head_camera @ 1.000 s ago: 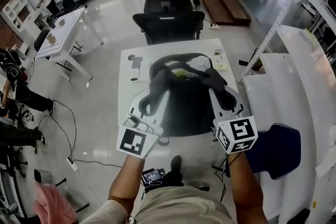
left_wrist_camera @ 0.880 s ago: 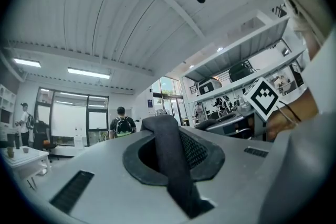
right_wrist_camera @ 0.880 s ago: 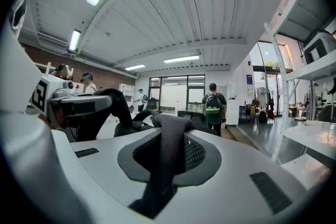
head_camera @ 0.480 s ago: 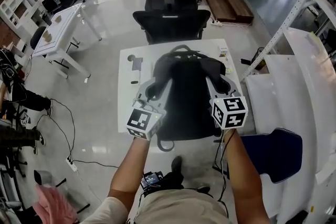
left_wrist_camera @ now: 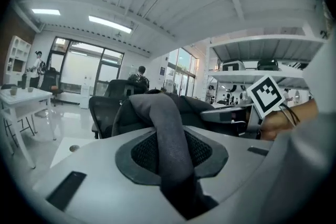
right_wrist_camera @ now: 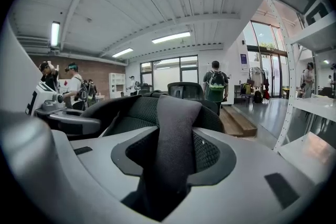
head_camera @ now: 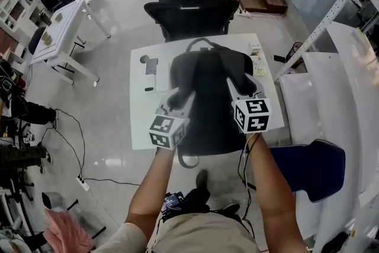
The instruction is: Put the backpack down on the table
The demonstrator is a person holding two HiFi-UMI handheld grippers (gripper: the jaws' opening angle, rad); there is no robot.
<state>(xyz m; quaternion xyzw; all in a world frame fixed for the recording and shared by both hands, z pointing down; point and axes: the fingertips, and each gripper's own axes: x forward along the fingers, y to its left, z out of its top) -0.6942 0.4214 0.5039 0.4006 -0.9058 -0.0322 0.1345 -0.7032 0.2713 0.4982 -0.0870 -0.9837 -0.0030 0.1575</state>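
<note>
Now the backpack [head_camera: 208, 98] appears set on the table [head_camera: 142, 121], left gripper [head_camera: 177, 99] and right gripper [head_camera: 240, 87] jaws just opening off the strap [left_wrist_camera: 168, 134] between each pair; next, presumably, backing clear.

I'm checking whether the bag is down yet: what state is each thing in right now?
backpack: lying on the table, straps up.
left gripper: jaws have just been opening, strap between them.
right gripper: jaws have just been opening, other strap between them.
office chair: empty, at the table's far side.
</note>
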